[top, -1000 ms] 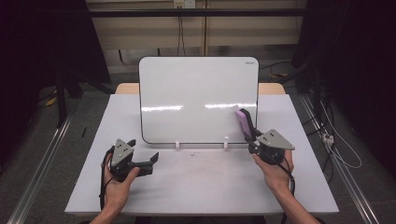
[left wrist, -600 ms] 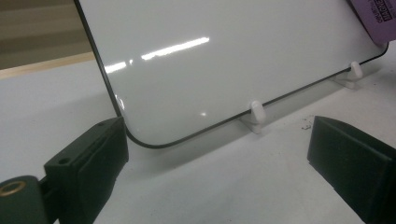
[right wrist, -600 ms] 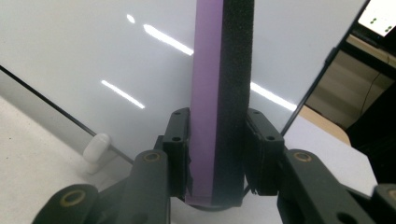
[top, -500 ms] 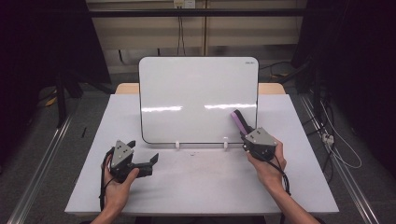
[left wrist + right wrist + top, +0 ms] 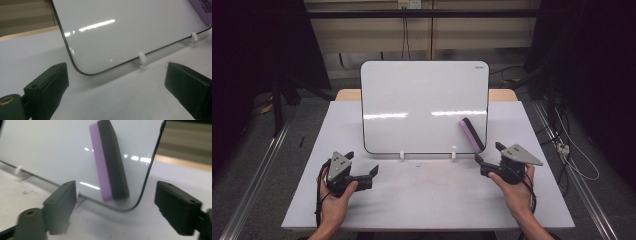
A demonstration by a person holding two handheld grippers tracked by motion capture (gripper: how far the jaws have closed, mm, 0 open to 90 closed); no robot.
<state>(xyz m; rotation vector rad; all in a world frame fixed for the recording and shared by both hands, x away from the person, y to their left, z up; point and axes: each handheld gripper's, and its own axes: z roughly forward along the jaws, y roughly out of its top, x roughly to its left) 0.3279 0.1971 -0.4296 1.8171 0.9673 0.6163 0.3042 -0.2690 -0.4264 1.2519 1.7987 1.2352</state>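
Here, one whiteboard [image 5: 424, 107], one eraser [image 5: 472, 134], left gripper [image 5: 373, 172] spread, right gripper [image 5: 488, 155] just spread, empty.

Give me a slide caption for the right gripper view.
Open right gripper facing a purple-and-black eraser stuck on the whiteboard.

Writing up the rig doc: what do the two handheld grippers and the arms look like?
Both are black handheld units. The left gripper and the right gripper each carry a grey three-cornered plate on top with small dark dots. Each has two blocky black jaws with small screw holes; a brass-coloured insert sits at the jaw base. A black cable trails from each. Hands and forearms are bare: no gloves or sleeves in view.
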